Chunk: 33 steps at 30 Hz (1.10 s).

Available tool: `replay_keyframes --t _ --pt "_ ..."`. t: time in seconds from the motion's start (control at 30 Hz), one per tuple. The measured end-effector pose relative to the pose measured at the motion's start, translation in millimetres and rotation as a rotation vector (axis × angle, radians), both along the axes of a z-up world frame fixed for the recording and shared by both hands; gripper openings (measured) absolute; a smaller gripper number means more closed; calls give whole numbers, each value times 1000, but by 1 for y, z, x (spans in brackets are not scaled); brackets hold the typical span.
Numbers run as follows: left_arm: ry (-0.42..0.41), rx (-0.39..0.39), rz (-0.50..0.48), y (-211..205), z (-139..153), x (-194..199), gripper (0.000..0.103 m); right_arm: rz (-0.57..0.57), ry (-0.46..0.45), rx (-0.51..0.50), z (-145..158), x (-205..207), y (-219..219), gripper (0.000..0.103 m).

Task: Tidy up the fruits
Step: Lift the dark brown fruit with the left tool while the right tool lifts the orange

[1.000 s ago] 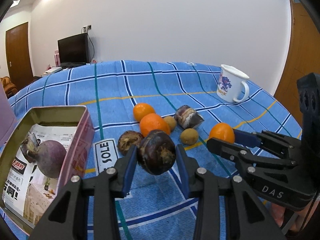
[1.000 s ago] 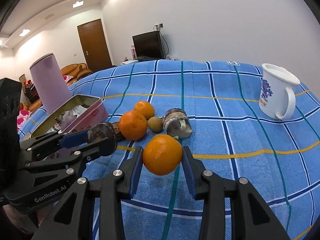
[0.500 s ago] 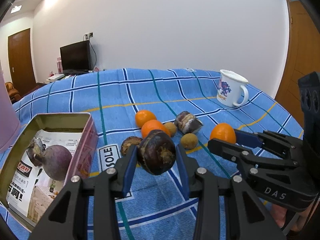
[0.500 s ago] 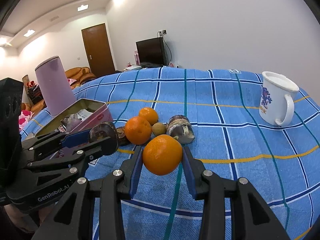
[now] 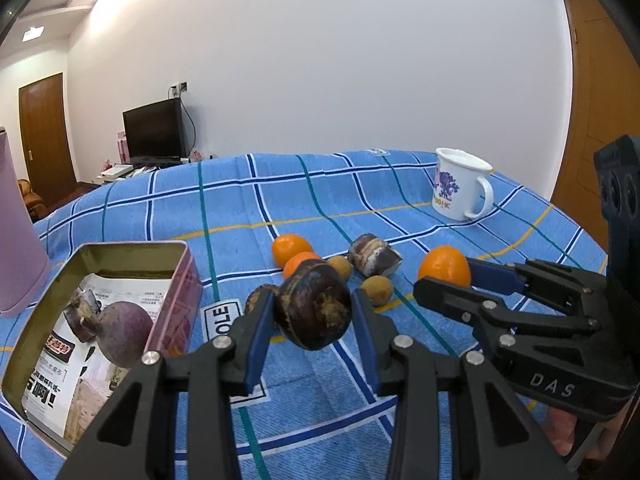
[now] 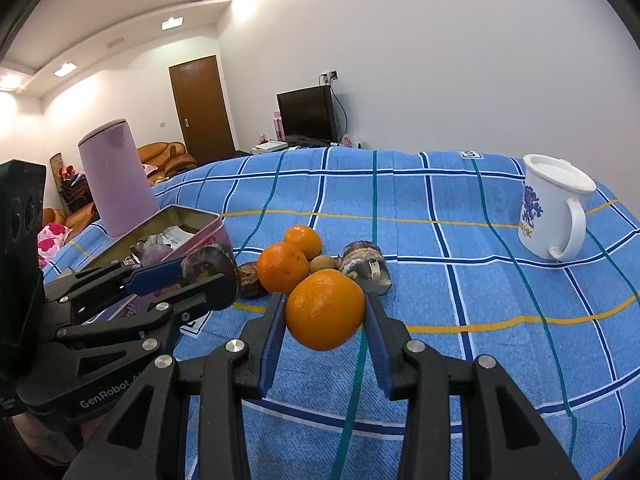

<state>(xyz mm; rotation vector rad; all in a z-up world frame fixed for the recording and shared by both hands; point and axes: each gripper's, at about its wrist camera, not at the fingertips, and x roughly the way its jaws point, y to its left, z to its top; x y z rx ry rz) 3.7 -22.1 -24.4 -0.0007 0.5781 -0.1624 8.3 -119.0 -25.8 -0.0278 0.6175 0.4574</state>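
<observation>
My left gripper [image 5: 314, 314] is shut on a dark brown mangosteen [image 5: 314, 310] and holds it above the blue checked cloth. My right gripper [image 6: 325, 312] is shut on an orange [image 6: 325, 310], also lifted; it shows in the left wrist view [image 5: 445, 268] too. On the cloth lie two more oranges [image 6: 289, 266], small brown longans [image 5: 377, 290], a dark mangosteen [image 6: 250, 278] and a broken dark fruit [image 5: 374, 258]. An open pink tin [image 5: 182, 280] at the left holds a purple fruit [image 5: 124, 338] on printed paper.
A white mug [image 5: 460, 188] stands at the back right of the cloth. A tall pink canister [image 6: 116, 184] stands behind the tin at the left. A white label card [image 5: 220, 316] lies beside the tin.
Both grippers have risen a little with their fruit still held. The fruits on the cloth have not moved.
</observation>
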Motion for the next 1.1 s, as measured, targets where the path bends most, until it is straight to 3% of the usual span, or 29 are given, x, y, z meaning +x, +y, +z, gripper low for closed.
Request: replay_keyframes --t 1.1 --pt "-76 0 6 2 8 -13 40 12 -97 30 9 -16 -4 41"
